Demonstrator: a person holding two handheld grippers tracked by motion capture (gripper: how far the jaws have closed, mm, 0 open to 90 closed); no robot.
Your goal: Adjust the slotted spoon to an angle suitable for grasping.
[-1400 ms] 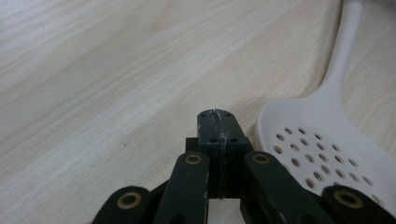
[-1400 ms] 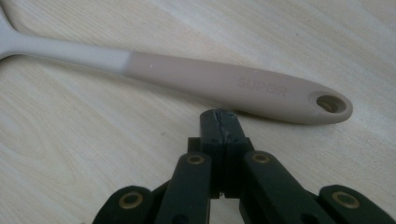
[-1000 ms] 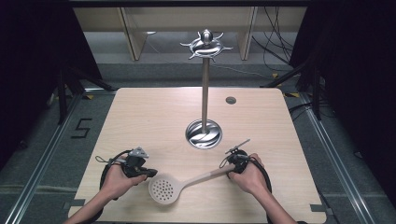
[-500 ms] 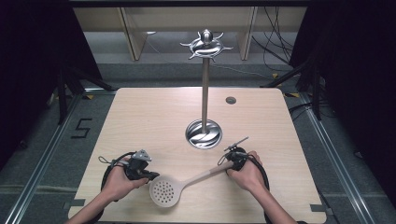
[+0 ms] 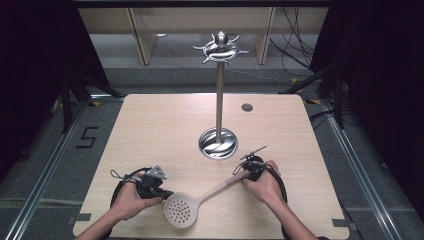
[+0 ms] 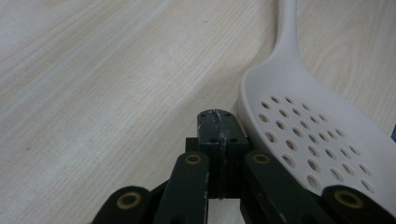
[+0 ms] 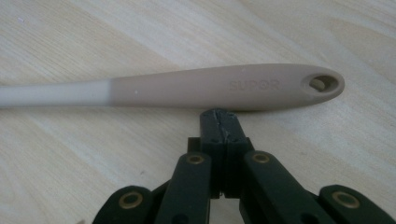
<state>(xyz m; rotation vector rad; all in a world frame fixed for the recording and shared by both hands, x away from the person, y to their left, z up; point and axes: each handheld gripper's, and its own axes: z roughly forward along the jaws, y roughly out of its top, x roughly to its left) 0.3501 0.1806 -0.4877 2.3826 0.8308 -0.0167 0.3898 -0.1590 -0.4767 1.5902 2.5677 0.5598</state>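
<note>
A pale slotted spoon (image 5: 197, 202) lies flat on the wooden table (image 5: 150, 130), close to its near edge and roughly midway between the near-left and near-right corners. Its round perforated bowl (image 5: 180, 212) sits toward the near edge, and its handle (image 5: 220, 188) runs diagonally away from that edge toward the table's right side.

The left gripper (image 5: 159, 190) rests on the table just to the left of the bowl, held in the person's left hand (image 5: 131, 199). In the left gripper view its 2 black jaws are pressed together with nothing between them, and the tip (image 6: 218, 125) lies right against the bowl's rim (image 6: 247, 109); whether it actually touches the rim cannot be told. The perforated bowl (image 6: 313, 144) spreads away to the right of the jaws there, with the handle climbing to the top of that view.

The right gripper (image 5: 248, 169) sits at the far end of the handle, held in the person's right hand (image 5: 261, 185). In the right gripper view its jaws are likewise closed on nothing, and the tip (image 7: 219, 122) stands just beside the darker beige grip of the handle (image 7: 224, 87), near the end with the hanging hole (image 7: 322, 83). The handle lies crosswise in front of the jaws, not between them.

Farther back, near the table's middle, a metal stand (image 5: 219, 100) rises from a round shiny base (image 5: 217, 143), well apart from the spoon's bowl.
</note>
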